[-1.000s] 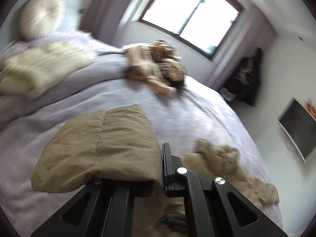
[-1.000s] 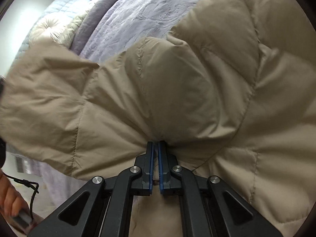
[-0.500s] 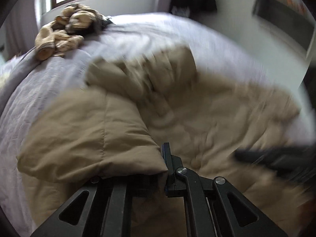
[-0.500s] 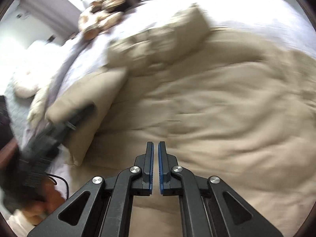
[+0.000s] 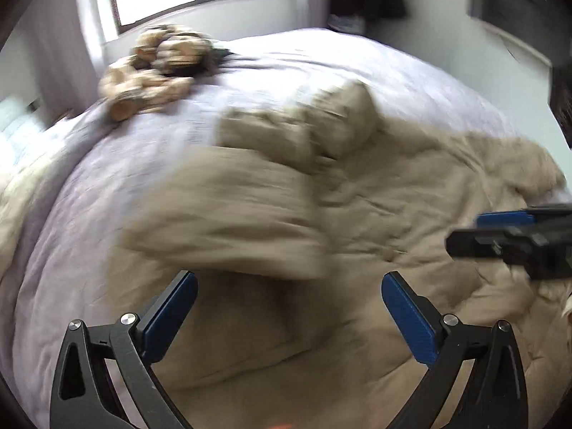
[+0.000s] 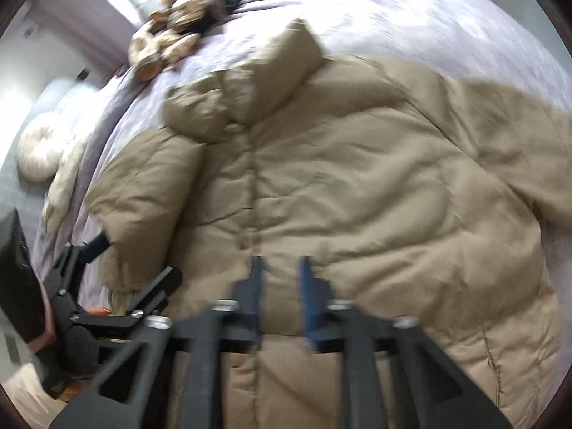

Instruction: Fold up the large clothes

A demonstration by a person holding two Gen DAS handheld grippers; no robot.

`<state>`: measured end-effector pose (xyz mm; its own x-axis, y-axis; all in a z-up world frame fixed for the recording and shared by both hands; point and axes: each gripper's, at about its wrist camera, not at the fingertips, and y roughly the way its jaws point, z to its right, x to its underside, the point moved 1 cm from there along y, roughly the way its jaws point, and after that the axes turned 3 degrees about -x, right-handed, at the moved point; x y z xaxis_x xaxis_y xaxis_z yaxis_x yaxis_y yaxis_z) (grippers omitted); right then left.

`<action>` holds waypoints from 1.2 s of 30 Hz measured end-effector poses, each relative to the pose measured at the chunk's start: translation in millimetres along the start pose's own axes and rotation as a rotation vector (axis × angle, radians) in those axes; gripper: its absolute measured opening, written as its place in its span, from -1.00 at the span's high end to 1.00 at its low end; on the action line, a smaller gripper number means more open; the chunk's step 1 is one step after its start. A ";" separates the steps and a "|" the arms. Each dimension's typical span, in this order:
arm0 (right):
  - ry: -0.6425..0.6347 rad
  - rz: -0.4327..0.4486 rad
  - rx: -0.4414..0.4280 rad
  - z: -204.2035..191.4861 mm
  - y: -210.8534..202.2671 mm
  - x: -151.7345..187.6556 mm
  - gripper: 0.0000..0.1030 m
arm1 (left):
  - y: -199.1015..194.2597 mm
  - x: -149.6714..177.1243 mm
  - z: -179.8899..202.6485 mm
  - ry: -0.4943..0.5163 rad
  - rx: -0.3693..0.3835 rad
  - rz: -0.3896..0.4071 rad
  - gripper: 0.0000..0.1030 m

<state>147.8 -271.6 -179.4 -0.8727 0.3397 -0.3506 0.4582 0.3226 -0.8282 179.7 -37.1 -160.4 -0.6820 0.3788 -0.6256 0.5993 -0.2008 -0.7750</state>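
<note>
Both claws had just let go: left gripper [image 5: 289, 298] gaped wide and empty over the sleeve [image 5: 228, 214], right gripper [image 6: 280, 271] parted, nothing pinched. The 1 tan puffer jacket [image 6: 375, 193] lay front-up on the bed [image 5: 357, 60]. Risk: puffy sleeve could spring off the chest unpinned. Counted 1 other garment heap [image 5: 157, 68], 2 grippers.

tan puffer jacket [image 6: 357, 186] spread front-up on lilac bed, left sleeve folded inward.
</note>
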 end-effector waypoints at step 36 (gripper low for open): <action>0.326 0.082 0.010 4.9 103.1 -44.8 0.88 | 122.0 -8.3 -180.6 -0.800 0.515 -0.173 -0.46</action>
<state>233.3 -257.9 -251.2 -0.7328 0.6293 -0.2589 0.5212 0.2745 -0.8081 334.2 98.5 -233.4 -0.9414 -0.2487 -0.2279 0.3365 -0.6436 -0.6874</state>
